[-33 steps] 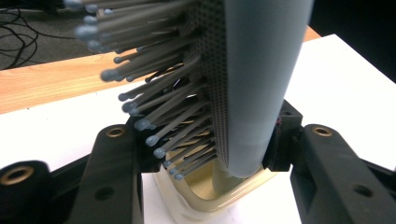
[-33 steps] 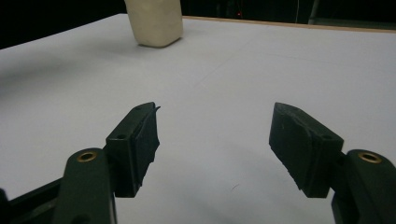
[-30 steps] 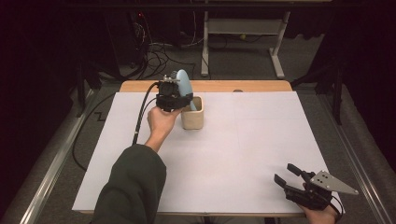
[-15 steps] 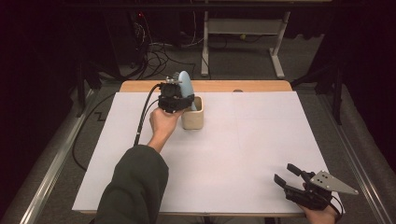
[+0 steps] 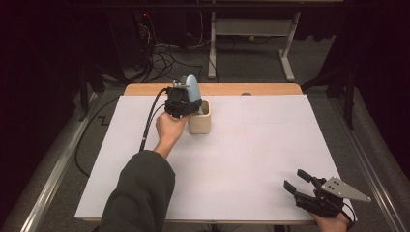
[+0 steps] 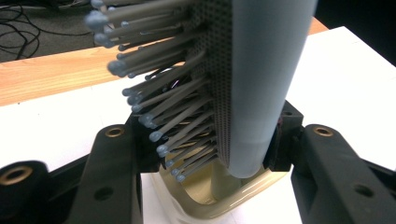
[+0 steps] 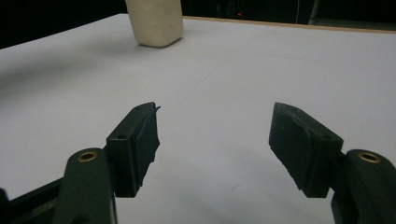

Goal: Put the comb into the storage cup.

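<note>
The pale blue hairbrush (image 6: 266, 79) stands upright, handle down inside the cream cup (image 5: 200, 117), which sits near the far edge of the white bench (image 5: 270, 145). The left gripper (image 5: 183, 102) clamps its jaws on the brush just above the cup's rim, bristles (image 6: 154, 93) fanning out to one side. The step in hand looks like seating the brush in the cup. To do that well, the handle should reach the bottom before the jaws let go, and the release should be slow and straight so the head-heavy brush does not tip the light cup. The right gripper (image 5: 302, 186) rests at the near right corner of the bench, well apart, its jaws wide open with nothing between them; it could steady the cup if needed.
</note>
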A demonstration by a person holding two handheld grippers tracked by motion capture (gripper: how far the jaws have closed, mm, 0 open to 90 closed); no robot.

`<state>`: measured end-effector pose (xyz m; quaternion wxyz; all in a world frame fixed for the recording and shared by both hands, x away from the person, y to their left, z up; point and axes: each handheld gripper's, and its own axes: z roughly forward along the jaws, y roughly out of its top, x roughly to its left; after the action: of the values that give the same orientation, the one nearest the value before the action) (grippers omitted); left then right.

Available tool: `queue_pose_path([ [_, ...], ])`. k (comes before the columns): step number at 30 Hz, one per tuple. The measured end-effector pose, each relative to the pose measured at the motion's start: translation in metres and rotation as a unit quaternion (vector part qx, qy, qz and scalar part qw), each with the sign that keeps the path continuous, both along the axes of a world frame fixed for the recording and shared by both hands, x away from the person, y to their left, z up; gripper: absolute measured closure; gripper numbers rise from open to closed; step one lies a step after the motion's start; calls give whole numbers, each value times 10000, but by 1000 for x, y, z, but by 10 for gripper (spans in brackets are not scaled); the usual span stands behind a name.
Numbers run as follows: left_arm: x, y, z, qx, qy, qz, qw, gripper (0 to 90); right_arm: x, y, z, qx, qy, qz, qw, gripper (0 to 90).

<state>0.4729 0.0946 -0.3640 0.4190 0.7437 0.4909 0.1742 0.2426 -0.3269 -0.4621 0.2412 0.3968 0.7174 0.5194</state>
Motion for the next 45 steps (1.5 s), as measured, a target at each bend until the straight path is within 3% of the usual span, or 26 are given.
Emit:
queue_pose_path([
  [21,0,1,0,346,-97,142,9993,413,0,0,0,-8,-6,-3,10000,336],
  [31,0,9,3,314,-69,170,9993,345,0,0,0,-20,-21,8,10000,335],
  [45,-1,16,5,376,-41,20,9993,304,0,0,0,-18,-16,1,10000,335],
])
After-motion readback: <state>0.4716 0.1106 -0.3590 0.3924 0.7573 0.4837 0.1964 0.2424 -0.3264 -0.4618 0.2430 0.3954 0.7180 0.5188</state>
